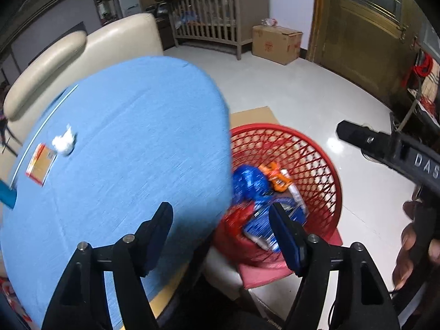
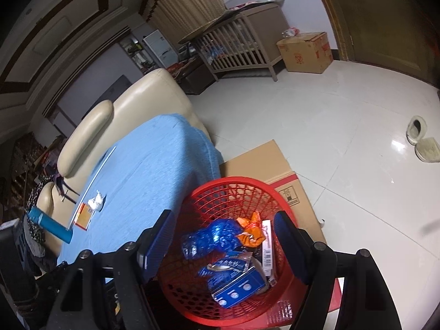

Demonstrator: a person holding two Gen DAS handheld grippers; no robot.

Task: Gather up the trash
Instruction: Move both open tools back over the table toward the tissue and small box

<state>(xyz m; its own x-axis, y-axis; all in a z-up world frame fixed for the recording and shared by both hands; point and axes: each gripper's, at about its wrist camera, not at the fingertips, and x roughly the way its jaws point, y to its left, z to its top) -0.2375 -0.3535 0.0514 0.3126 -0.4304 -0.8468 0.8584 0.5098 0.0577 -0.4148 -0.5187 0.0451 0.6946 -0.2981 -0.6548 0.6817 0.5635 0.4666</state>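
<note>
Nearest to us in the left wrist view, the left gripper (image 1: pixel 220 231) hangs over the edge of the worktop (image 1: pixel 123 137), one finger above the blue cloth and the other above the red basket (image 1: pixel 324 165). Its jaws are opening and nothing lies between them. We judge that it stands here, at the boundary of worktop and basket, because a piece has just been let go or a new reach is about to begin.

In the right wrist view, the right gripper (image 2: pixel 222 236) hovers directly above the basket, released and empty, its fingers framing the collected trash. Inside we see a crumpled blue wrapper (image 2: pixel 211 238), an orange wrapper (image 2: pixel 251 231), a white strip with a barcode (image 2: pixel 267 250) and a blue printed packet (image 2: pixel 233 280). The basket stands on a red stool (image 2: pixel 286 310) just beside the worktop, presumably so that drops need only a short reach.

Farther off on the worktop, the remaining trash lies well apart from both grippers: a white crumpled tissue (image 1: pixel 64 141) touching or just beside a small orange-edged card (image 1: pixel 41 163), and a blue tube (image 2: pixel 49 224) at the far edge.

Beyond stand a cream sofa (image 1: pixel 82 55), a flattened cardboard box (image 2: pixel 261 159) and a wooden crib (image 1: pixel 214 19).

The blue tube is cut off in the left view; motion blur softens the basket's contents there, and the packets' print cannot be read.
</note>
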